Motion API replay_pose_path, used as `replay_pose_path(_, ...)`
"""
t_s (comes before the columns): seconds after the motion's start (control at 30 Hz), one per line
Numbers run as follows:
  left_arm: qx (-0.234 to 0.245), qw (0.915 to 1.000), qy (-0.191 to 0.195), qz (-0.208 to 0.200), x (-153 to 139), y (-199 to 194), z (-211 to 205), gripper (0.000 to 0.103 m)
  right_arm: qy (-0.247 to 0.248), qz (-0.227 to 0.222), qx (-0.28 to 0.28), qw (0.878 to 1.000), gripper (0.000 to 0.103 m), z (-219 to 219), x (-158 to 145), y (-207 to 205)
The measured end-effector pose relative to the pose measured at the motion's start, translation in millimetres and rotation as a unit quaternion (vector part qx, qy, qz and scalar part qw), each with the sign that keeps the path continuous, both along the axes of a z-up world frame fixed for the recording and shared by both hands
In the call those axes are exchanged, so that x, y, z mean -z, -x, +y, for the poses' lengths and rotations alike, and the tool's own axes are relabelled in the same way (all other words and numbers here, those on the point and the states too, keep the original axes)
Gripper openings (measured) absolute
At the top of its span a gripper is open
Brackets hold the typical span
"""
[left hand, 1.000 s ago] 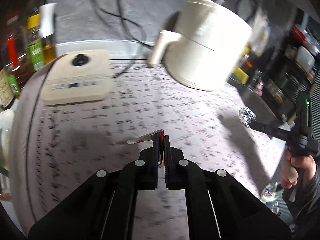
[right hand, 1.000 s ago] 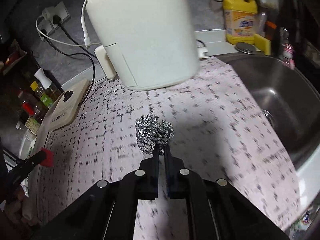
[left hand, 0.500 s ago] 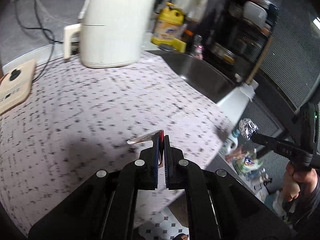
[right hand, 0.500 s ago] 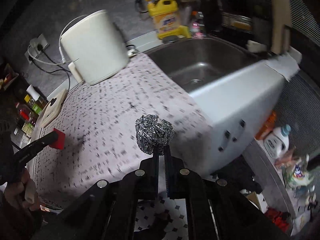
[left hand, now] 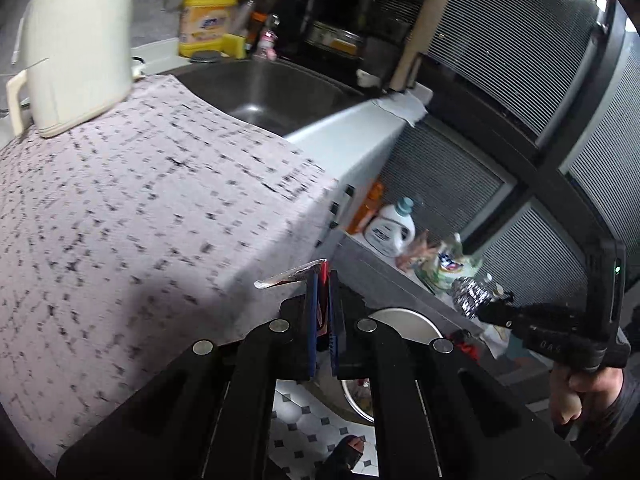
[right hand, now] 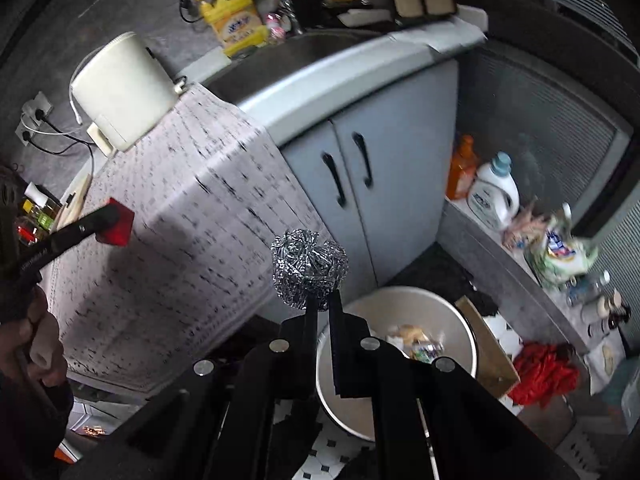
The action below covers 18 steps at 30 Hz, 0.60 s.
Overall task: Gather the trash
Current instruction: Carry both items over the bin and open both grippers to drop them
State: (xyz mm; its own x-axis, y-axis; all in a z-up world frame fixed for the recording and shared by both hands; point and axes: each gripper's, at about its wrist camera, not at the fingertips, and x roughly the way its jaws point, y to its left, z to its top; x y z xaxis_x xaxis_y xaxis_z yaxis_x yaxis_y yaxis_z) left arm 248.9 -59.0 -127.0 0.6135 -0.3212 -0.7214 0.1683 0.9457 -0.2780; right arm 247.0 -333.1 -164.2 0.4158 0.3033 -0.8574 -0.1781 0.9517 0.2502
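My left gripper (left hand: 322, 280) is shut on a flat red wrapper (left hand: 294, 276) with a silver edge, held past the counter's front edge; in the right wrist view the wrapper (right hand: 118, 222) shows as a red square. My right gripper (right hand: 323, 300) is shut on a crumpled foil ball (right hand: 308, 270), held above a round metal trash bin (right hand: 452, 320) on the floor with scraps inside. The foil ball (left hand: 472, 294) and the bin's rim (left hand: 404, 318) also show in the left wrist view.
A counter with a patterned cloth (left hand: 140, 208) carries a white appliance (left hand: 76, 48); a steel sink (left hand: 272, 96) and yellow detergent jug (left hand: 208, 16) lie beyond. Grey cabinet doors (right hand: 360, 184), a white detergent bottle (right hand: 492, 196), bags and a red cloth (right hand: 544, 372) surround the bin.
Both grippers have swung right, off the counter toward the floor. The bin has come into view under the right gripper. Both still hold their items.
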Motion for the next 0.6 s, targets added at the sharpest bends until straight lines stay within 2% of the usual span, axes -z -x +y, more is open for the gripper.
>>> replay_pose_path(0.03,0.005,1.0000,0.000,0.003,1.7,0.7,-5.4,0.005,0.000,0.010,0.005,1.000,0.013,-6.4,5.6,4.8)
replay_pose_path(0.07,0.012,0.9999,0.000,0.006,4.9,2.0,-14.1,0.005,-0.003,0.027,0.010,1.000,0.024,-14.7,14.0,10.5)
replay_pose_path(0.1,0.018,0.9998,0.000,0.009,7.3,3.0,-20.8,0.005,-0.006,0.038,0.016,0.999,0.057,-21.2,19.4,15.1)
replay_pose_path(0.13,0.022,0.9997,0.000,0.012,9.7,3.2,-25.9,0.005,-0.004,0.038,0.024,0.999,0.071,-26.5,21.3,19.8)
replay_pose_path(0.23,0.034,0.9992,0.000,0.021,16.8,5.6,-43.6,0.005,-0.004,0.039,0.038,0.999,0.067,-45.0,26.8,33.8)
replay_pose_path(0.6,0.098,0.9935,0.007,0.057,50.0,8.7,-129.7,0.006,-0.008,0.031,0.116,0.993,0.067,-135.3,20.8,69.7)
